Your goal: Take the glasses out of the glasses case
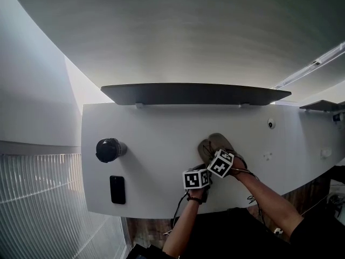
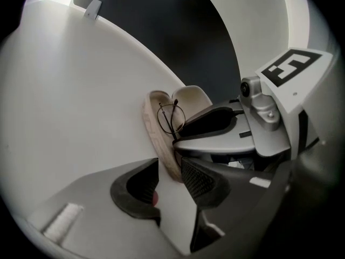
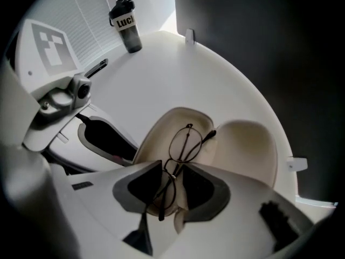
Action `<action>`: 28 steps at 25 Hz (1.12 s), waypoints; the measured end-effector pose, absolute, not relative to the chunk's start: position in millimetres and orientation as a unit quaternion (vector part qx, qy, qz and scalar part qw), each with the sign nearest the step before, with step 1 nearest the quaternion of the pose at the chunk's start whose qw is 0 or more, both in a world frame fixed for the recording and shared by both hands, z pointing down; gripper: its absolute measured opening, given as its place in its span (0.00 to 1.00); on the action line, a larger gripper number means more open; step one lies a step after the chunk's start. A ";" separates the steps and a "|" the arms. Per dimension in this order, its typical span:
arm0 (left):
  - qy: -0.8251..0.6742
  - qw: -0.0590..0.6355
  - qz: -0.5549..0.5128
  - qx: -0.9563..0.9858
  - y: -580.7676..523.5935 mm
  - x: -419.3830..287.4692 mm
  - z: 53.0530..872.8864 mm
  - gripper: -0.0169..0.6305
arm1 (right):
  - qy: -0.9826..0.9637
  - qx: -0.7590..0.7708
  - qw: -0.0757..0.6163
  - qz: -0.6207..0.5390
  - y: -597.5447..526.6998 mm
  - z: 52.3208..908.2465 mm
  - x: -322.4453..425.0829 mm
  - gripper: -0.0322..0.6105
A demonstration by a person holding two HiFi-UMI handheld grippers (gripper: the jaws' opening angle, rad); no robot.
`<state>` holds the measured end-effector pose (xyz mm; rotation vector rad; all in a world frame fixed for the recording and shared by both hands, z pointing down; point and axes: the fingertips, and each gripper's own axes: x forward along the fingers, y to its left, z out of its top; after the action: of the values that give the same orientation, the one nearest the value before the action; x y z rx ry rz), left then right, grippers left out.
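A beige glasses case (image 3: 248,144) lies open like a clamshell on the white table (image 1: 161,128). Thin dark-rimmed glasses (image 3: 186,142) lie folded in its left half. My right gripper (image 3: 172,171) points straight down over the case. Its jaws are open, with the bridge of the glasses between them. My left gripper (image 2: 170,169) comes in low from the near side, also open. The near end of the case (image 2: 153,117) sits between its jaws, and bare table shows beside the left pad. In the head view both marker cubes cover most of the case (image 1: 213,143).
A black bottle (image 1: 109,149) stands at the table's left, with a black phone (image 1: 117,189) nearer the front edge. A dark panel (image 1: 188,93) runs along the table's far side. A small white fitting (image 1: 271,123) sits at the right.
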<state>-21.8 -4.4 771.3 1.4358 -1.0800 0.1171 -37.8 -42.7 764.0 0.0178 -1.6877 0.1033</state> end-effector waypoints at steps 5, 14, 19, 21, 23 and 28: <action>-0.468 0.620 0.046 0.629 -7.4 -19.7 768.8 0.24 | -0.749 0.013 0.653 0.111 -45.1 766.8 -36.0 0.24; -0.463 0.620 0.046 0.632 -8.4 -17.1 766.9 0.24 | -0.774 0.010 0.611 0.169 -37.9 760.8 -43.1 0.15; -0.459 0.622 0.047 0.633 -6.0 -14.1 767.5 0.24 | -0.760 -0.025 0.644 0.083 -34.1 764.7 -48.2 0.17; -0.456 0.623 0.046 0.633 -4.8 -14.3 768.4 0.24 | -0.761 -0.030 0.643 0.074 -31.6 765.4 -49.7 0.17; -0.456 0.624 0.045 0.633 -4.5 -14.8 768.7 0.23 | -0.765 -0.032 0.638 0.083 -29.3 765.3 -50.8 0.14; -0.453 0.625 0.044 0.635 -5.0 -13.4 766.3 0.24 | -0.776 -0.015 0.621 0.106 -27.8 760.9 -45.5 0.12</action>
<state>-13.4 -5.0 766.3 1.4567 -1.0391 0.1012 -45.5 -27.8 760.9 -0.0338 -1.7845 0.2447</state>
